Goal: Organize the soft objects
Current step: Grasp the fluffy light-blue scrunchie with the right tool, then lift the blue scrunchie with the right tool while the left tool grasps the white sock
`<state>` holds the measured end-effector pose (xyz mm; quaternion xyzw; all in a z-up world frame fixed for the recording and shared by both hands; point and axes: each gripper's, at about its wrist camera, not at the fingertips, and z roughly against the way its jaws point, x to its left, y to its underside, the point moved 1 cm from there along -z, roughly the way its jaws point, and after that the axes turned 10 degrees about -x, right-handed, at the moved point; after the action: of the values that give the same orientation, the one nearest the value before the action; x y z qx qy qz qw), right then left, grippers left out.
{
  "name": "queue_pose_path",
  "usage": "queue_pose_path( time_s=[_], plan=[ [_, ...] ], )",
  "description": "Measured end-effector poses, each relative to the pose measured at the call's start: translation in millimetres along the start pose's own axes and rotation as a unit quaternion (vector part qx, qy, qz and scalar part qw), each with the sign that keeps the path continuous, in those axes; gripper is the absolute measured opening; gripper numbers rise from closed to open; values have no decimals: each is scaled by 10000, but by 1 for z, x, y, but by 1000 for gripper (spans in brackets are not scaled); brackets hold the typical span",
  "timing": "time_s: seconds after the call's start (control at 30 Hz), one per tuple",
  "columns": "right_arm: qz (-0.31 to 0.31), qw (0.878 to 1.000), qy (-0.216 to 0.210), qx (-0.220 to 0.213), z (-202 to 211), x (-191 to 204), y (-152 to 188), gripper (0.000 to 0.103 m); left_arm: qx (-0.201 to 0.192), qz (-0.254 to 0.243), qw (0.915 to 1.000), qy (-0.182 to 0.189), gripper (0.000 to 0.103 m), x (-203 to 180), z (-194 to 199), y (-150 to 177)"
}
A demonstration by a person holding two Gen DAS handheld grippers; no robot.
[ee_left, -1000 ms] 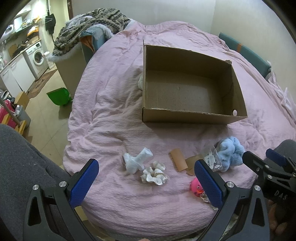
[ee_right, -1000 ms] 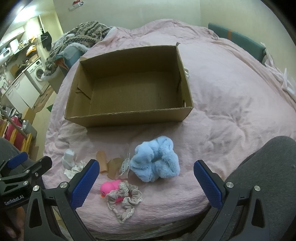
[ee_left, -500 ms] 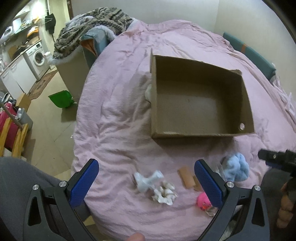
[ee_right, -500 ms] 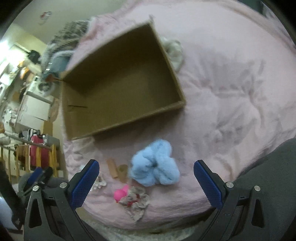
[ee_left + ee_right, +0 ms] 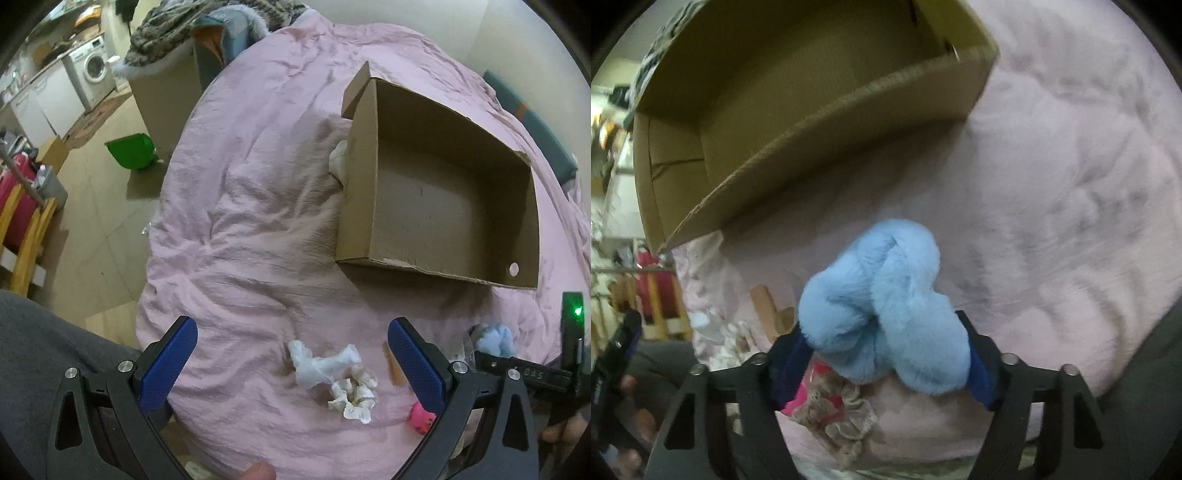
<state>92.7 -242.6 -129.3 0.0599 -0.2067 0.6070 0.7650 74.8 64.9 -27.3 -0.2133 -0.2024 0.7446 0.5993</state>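
My right gripper (image 5: 884,354) is low over the pink bed (image 5: 1052,184). Its jaws are closing on a fluffy blue scrunchie (image 5: 882,295), and both blue pads touch its sides. Under it lie a lace scrunchie (image 5: 834,413) and a pink toy (image 5: 801,398). Just behind stands the empty cardboard box (image 5: 831,122). My left gripper (image 5: 291,332) hangs open above a white crumpled tissue (image 5: 317,365) and a cream scrunchie (image 5: 352,395), holding nothing. The left wrist view also has the pink toy (image 5: 421,421), the blue scrunchie (image 5: 496,338) and the box (image 5: 358,184).
Brown card scraps (image 5: 764,299) lie between the two clusters. A white cloth (image 5: 338,158) rests against the box's left wall. Off the bed are a green bin (image 5: 133,149), a washing machine (image 5: 94,66) and a blanket pile (image 5: 177,22). A grey-clad leg (image 5: 37,350) fills the lower left.
My right gripper dropped toward the bed and its jaws narrowed around the blue scrunchie, which now looks bunched. My left gripper drifted left and tilted, staying open.
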Motion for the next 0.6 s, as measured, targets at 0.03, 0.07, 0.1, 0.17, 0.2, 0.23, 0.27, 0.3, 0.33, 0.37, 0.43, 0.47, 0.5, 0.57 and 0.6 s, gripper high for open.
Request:
queue_pose_path(
  time_s=[0.03, 0.07, 0.1, 0.17, 0.2, 0.23, 0.27, 0.3, 0.33, 0.37, 0.43, 0.47, 0.5, 0.57, 0.6],
  plan=[
    [-70, 9999, -117, 30, -3, -2, 2, 55, 43, 46, 10000, 43, 103, 0, -1, 1],
    [-137, 9997, -207, 66, -5, -4, 2, 44, 62, 105, 9999, 98, 102, 2, -2, 1],
    [-190, 9994, -265, 70, -5, -6, 2, 40, 66, 136, 9998, 113, 101, 2, -2, 1],
    [-186, 9993, -315, -65, 0, -4, 0, 29, 84, 142, 9998, 126, 100, 1, -2, 1],
    [-133, 9992, -332, -158, 5, -3, -1, 27, 98, 143, 9998, 129, 100, 1, -3, 1],
    [-77, 9990, -351, -255, 11, -1, -3, 25, 118, 151, 9997, 129, 100, 2, -3, 1],
    [11, 9986, -353, -396, 18, 2, -3, 24, 140, 164, 9997, 127, 99, 3, -4, 1],
    [66, 9979, -382, -524, 27, 0, -6, 24, 161, 179, 9996, 127, 97, 3, -4, 1],
    [112, 9969, -440, -641, 35, 1, -8, 24, 188, 200, 9996, 111, 96, 4, -5, 1],
    [162, 9955, -537, -758, 44, 3, -10, 24, 204, 218, 9995, 85, 96, 5, -6, 1],
    [153, 9920, -896, -875, 58, 2, -14, 24, 233, 294, 9993, 11, 95, 8, -8, 2],
    [141, 9896, -1103, -911, 64, 1, -16, 24, 255, 323, 9992, 12, 95, 9, -9, 2],
    [152, 9871, -1240, -1001, 71, 1, -17, 24, 305, 357, 9989, 33, 95, 10, -11, 2],
    [245, 9807, -1520, -1207, 84, 1, -17, 24, 364, 363, 9987, 46, 91, 10, -14, 3],
    [266, 9772, -1661, -1295, 89, 2, -15, 24, 426, 353, 9984, 63, 89, 9, -17, 5]
  ],
)
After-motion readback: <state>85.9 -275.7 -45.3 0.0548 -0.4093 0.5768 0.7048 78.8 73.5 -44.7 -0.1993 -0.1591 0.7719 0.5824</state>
